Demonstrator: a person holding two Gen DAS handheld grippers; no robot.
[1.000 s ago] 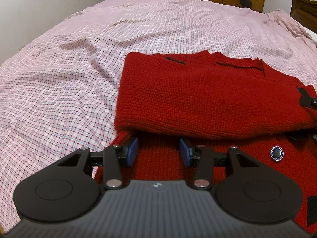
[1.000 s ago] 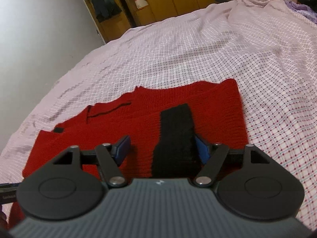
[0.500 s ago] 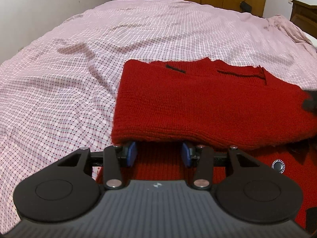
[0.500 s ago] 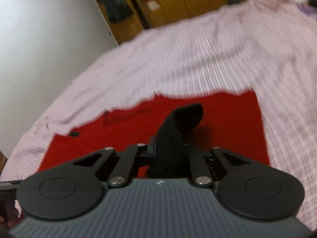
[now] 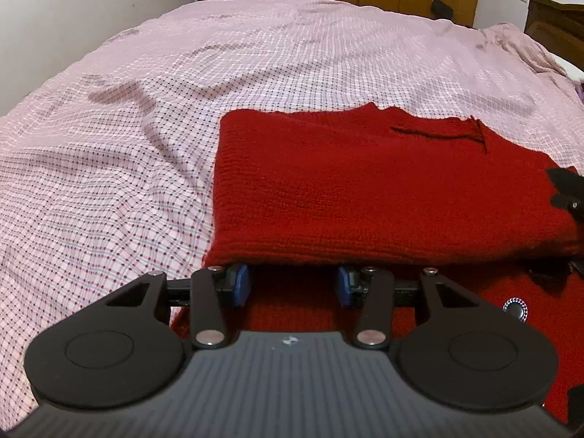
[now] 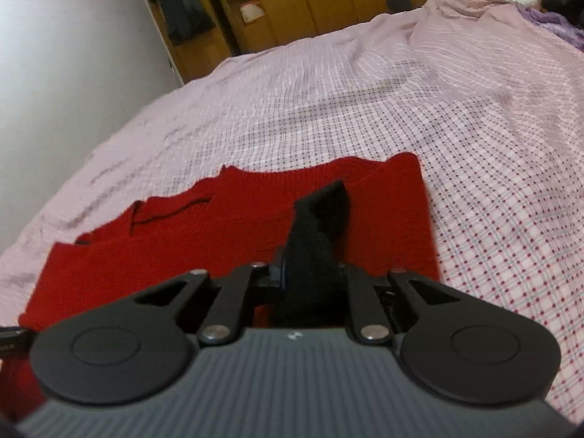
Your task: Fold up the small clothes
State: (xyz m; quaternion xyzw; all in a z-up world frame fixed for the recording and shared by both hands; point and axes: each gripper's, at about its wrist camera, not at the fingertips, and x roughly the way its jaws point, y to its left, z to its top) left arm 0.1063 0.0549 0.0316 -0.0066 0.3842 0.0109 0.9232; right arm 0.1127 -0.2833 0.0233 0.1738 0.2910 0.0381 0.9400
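A red knitted sweater (image 5: pixel 383 189) lies partly folded on the pink checked bedspread (image 5: pixel 127 146), its doubled-over layer spreading ahead of the left gripper (image 5: pixel 292 286), whose blue pads (image 5: pixel 240 284) stand apart with only sweater fabric below and between them, the tips tucked just under the fold's near edge and pressing on nothing that I can see. The right gripper (image 6: pixel 310 273) is clenched on the sweater's black cuff (image 6: pixel 317 226), which rises from between its fingers and tilts forward over the red knit; that view is somewhat blurred, so the pads themselves are mostly hidden. A round silvery button (image 5: pixel 514 308) sits just right of the left fingers.
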